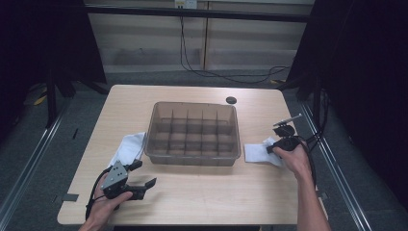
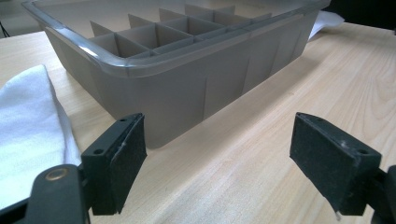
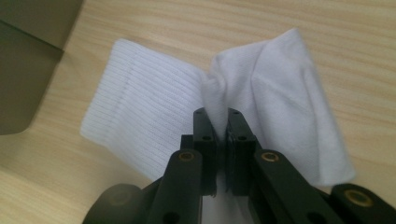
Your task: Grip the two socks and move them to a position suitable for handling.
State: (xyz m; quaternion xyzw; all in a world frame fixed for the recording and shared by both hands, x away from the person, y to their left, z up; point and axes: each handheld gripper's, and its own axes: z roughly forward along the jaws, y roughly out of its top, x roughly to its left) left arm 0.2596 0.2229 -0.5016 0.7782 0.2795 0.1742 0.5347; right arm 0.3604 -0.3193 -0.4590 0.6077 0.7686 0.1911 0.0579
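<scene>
Sock [image 3: 154, 126], white and ribbed at the cuff, lies flat on the table [image 1: 202, 192] just right of the bin [image 1: 193, 134]. The right gripper [image 3: 218, 122] has its jaws pinched tight on a raised fold near the sock's middle. It looks light, soft and limp, so it will likely sag on both sides when lifted; a mid-body pinch should balance it. The left gripper [image 2: 217, 158] is spread wide and empty, near a second sock [image 2: 28, 130] left of the bin.
</scene>
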